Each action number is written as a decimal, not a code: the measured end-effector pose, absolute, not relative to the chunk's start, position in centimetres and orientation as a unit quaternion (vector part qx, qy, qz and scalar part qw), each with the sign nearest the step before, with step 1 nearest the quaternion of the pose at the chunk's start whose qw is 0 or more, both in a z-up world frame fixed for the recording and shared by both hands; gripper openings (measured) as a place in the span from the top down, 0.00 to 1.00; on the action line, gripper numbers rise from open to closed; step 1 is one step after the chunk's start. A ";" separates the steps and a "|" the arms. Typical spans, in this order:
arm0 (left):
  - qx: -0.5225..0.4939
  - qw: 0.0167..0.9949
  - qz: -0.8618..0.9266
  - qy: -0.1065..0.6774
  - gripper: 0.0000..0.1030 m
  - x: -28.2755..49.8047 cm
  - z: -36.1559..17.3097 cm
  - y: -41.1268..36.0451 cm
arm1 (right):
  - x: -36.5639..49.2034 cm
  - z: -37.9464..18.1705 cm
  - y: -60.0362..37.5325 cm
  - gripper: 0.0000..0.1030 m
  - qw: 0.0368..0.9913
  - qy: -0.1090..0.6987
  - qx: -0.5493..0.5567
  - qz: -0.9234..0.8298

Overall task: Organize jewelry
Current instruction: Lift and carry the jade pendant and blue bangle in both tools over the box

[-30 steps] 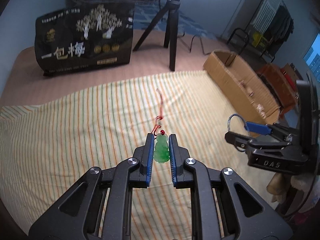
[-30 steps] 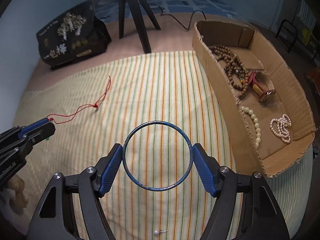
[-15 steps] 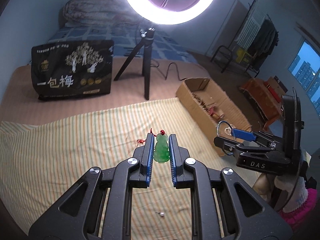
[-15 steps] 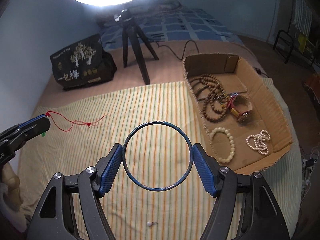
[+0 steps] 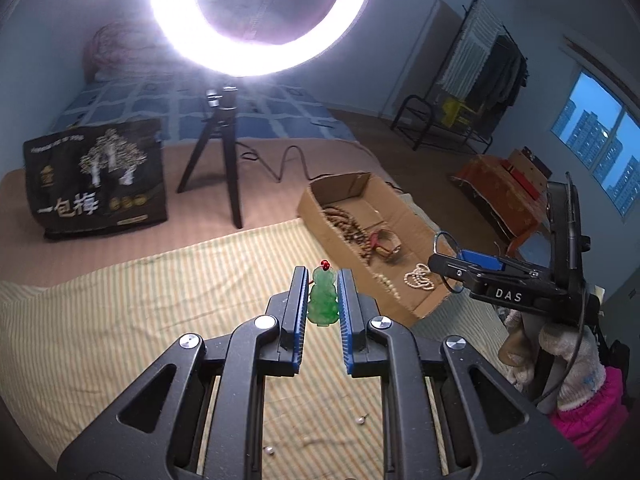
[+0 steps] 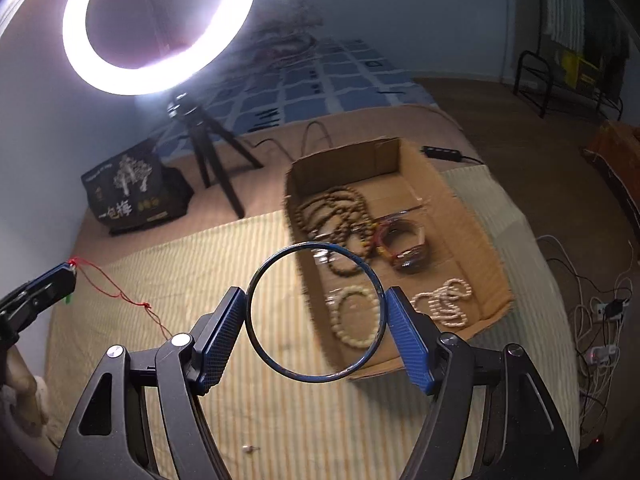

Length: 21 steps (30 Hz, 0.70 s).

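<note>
My left gripper (image 5: 322, 280) is shut on a green jade pendant (image 5: 322, 300), held above the striped cloth (image 5: 120, 312). Its red cord (image 6: 120, 296) hangs from the left gripper (image 6: 60, 276) in the right wrist view. My right gripper (image 6: 316, 316) is shut on a thin blue bangle (image 6: 280, 366), held above the cloth at the near left corner of the cardboard box (image 6: 472, 216). The right gripper (image 5: 452, 264) also shows in the left wrist view. The box (image 5: 320, 208) holds wooden bead strings (image 6: 332, 216), a red bracelet (image 6: 404, 244) and pearl bracelets (image 6: 444, 304).
A ring light on a tripod (image 5: 226, 140) and a black bag (image 5: 96, 180) stand behind the cloth. Small pearl studs (image 5: 362, 420) lie on the cloth near me. Cables and a power strip (image 6: 600, 320) lie on the floor at the right.
Both grippers have risen and moved right toward the box, still holding the pendant and the bangle. The pendant's cord has lifted off the cloth.
</note>
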State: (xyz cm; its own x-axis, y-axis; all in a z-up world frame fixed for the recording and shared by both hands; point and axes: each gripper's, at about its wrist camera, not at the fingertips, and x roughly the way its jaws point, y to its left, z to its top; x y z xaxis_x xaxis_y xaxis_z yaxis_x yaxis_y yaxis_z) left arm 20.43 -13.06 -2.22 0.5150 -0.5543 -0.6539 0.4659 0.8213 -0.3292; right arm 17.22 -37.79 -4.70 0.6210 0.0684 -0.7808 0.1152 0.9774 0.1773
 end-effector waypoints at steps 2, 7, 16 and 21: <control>-0.052 0.868 -0.298 0.394 0.87 20.8 -2.1 -14.0 | 17.2 -4.7 -38.6 0.31 0.894 0.435 0.108 -0.020; -0.052 0.867 -0.311 0.385 0.87 21.7 -1.3 -16.0 | 17.2 -5.2 -40.6 0.31 0.892 0.436 0.108 -0.040; -0.036 0.865 -0.343 0.365 0.87 23.1 0.9 -21.6 | 17.6 -6.2 -43.5 0.31 0.887 0.442 0.122 -0.062; -0.029 0.861 -0.359 0.360 0.87 23.6 1.5 -24.4 | 17.9 -6.9 -44.4 0.31 0.883 0.447 0.123 -0.072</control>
State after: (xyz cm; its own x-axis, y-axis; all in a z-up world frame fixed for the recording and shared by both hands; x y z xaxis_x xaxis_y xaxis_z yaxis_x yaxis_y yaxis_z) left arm 23.62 -24.39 1.52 0.4836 -0.6388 -0.5984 0.5964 0.7409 -0.3089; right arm 17.90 -44.44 -6.91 0.5896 -0.0165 -0.8075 0.2368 0.9594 0.1533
